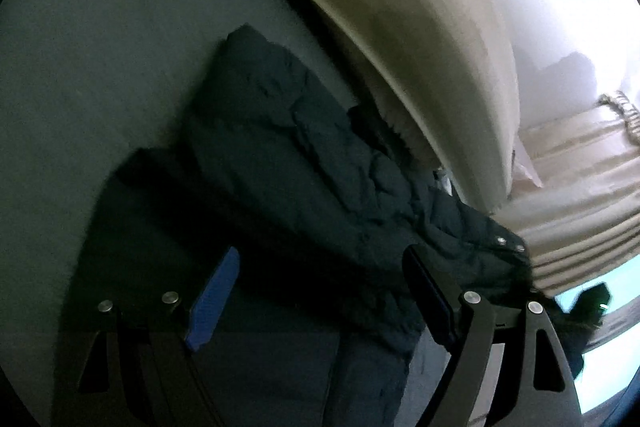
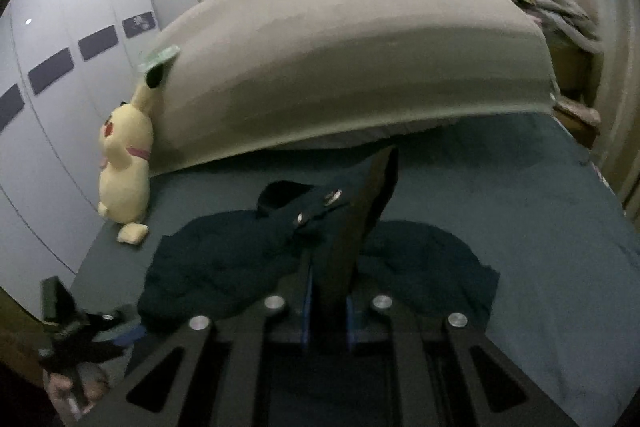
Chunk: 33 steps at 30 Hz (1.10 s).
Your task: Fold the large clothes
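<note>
Dark navy quilted jacket [image 2: 224,259], with snap buttons, lay spread on a blue-sheeted bed [image 2: 520,211] below a beige padded headboard [image 2: 340,67]. Right tool [image 2: 328,323] was clamped on a raised jacket flap (pulled upward). Left tool [image 1: 320,299] gaped wide over the jacket, gripping nothing. Yellow plush toy [image 2: 124,163] sat beside the headboard.

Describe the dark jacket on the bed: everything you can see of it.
The dark jacket is a navy, puffy, quilted garment, crumpled and spread across the blue bed sheet. Silver snap buttons run along one edge. The right gripper is shut on a fold of it and lifts that part above the rest. The left gripper hangs open over another part, its fingers not pressing the fabric. One end lies near the beige headboard.
</note>
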Tool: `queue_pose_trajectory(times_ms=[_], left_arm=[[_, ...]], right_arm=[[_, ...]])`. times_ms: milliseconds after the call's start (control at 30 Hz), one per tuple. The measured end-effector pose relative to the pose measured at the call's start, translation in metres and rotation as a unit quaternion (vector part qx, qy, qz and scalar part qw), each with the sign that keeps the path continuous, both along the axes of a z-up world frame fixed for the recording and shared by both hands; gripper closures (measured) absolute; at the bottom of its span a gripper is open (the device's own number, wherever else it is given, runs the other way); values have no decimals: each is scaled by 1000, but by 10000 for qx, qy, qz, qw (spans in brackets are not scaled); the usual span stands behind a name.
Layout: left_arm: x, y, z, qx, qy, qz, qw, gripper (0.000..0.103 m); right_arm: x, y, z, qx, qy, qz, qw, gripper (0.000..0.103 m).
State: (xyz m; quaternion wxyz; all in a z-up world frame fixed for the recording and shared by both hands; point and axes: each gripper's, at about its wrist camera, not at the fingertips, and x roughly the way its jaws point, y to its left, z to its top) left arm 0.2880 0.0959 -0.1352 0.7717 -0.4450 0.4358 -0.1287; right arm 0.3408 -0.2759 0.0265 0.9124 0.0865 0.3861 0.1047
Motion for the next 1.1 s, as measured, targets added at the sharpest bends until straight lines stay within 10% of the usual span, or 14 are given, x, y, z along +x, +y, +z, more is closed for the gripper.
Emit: queue_pose_trajectory(times_ms=[300,367,433,600,733,867,933,1000,1100], left_arm=[[6,9,-8,-696,-23,500,9963,21],[5,13,-8,-775,-97,543,9955,47],[8,15,-13,-680,-2,537,9962,85],[10,5,-9,348,-139,311,9988,94],[10,-14,-11,1215,-106,132,9924,94],[14,-25,-20,1716,-25,-13,9852,90],[12,-27,-11,1878,-91,-65,9821,81],[7,-26,1,2114,-93,-151,9772,47],[-19,-19,31,2781,-690,-75,9580,28]], right_arm=[[-30,2,76,4,-807,322,9962,90],[-31,-1,75,-22,-838,292,9961,90],[-25,-10,55,7,-664,159,9977,90],[-7,-40,-46,31,272,-245,9993,91],[6,-60,-149,-60,1180,-596,9912,91],[5,-68,-177,167,1282,-607,9897,84],[5,-67,-169,-9,1256,-623,9901,65],[2,-70,-153,-80,1163,-695,9907,7],[-12,-78,-127,-153,724,-947,9928,7]])
